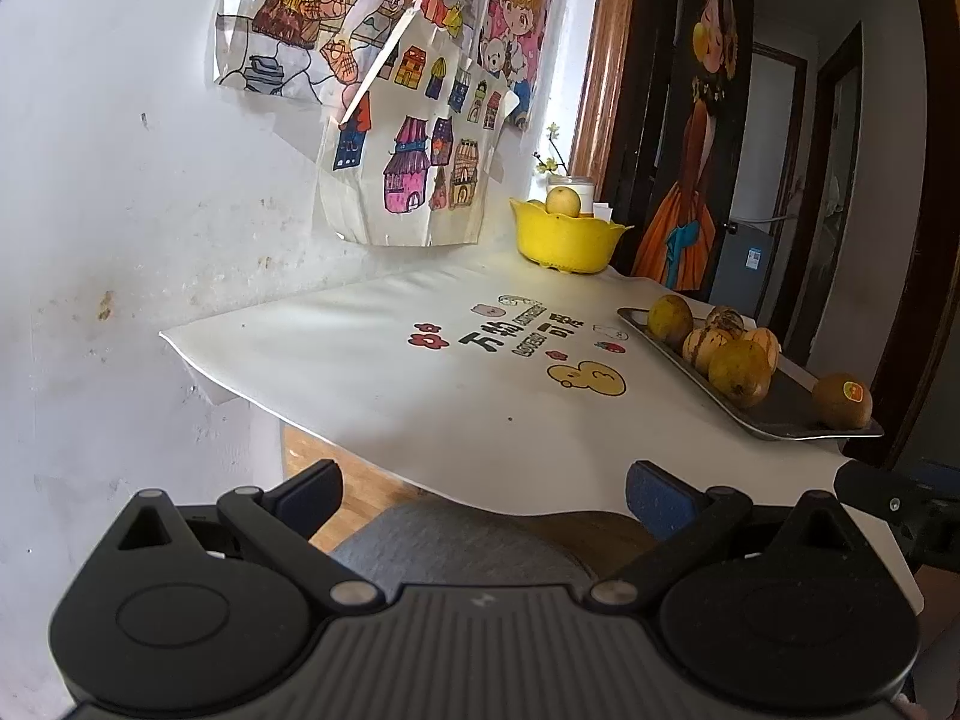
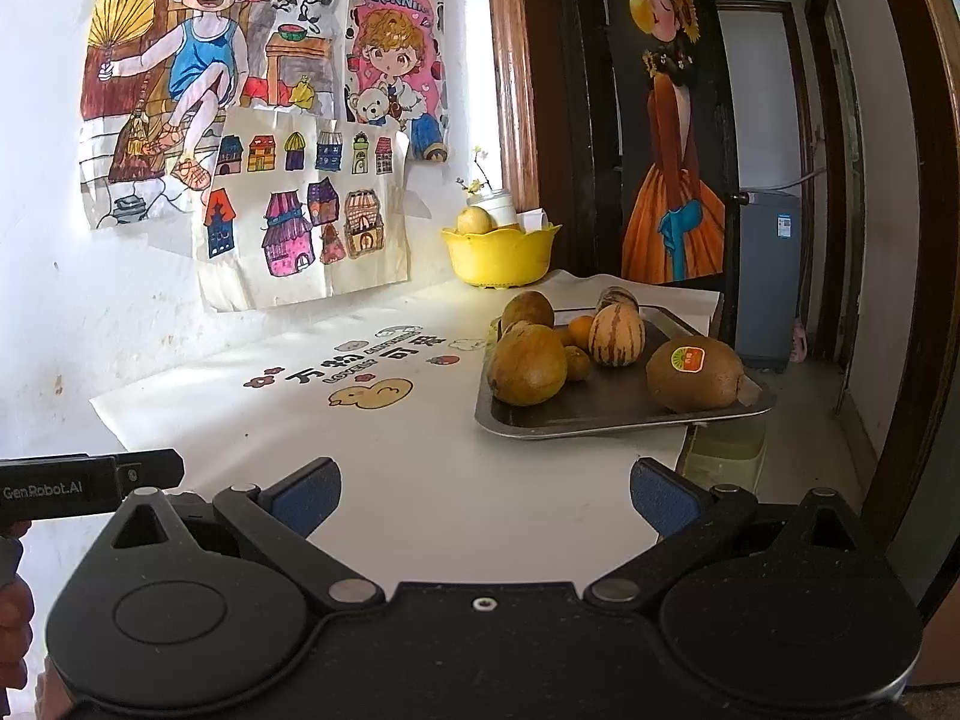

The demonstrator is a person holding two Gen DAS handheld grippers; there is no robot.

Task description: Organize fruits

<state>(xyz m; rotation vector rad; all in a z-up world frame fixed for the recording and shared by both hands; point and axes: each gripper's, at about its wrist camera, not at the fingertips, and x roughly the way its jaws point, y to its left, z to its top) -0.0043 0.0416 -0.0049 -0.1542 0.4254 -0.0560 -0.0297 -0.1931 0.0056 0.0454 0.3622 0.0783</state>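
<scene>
Right wrist: both tools gape empty (right tool (image 2: 483, 495), left tool (image 1: 480, 495)) near tray (image 2: 600, 414).

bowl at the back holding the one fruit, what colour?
Yellow bowl with a scalloped rim; clearest in the right wrist view.

A scuffed white wall (image 2: 72, 312) carries children's drawings (image 2: 198, 72) taped above the table's far edge; the table (image 2: 420, 480) wears a white printed cloth; a dark wooden doorframe (image 2: 510, 90) stands beyond its far right corner, beside a painting of a woman in an orange dress (image 2: 672, 180); daylight falls on the cloth.
</scene>
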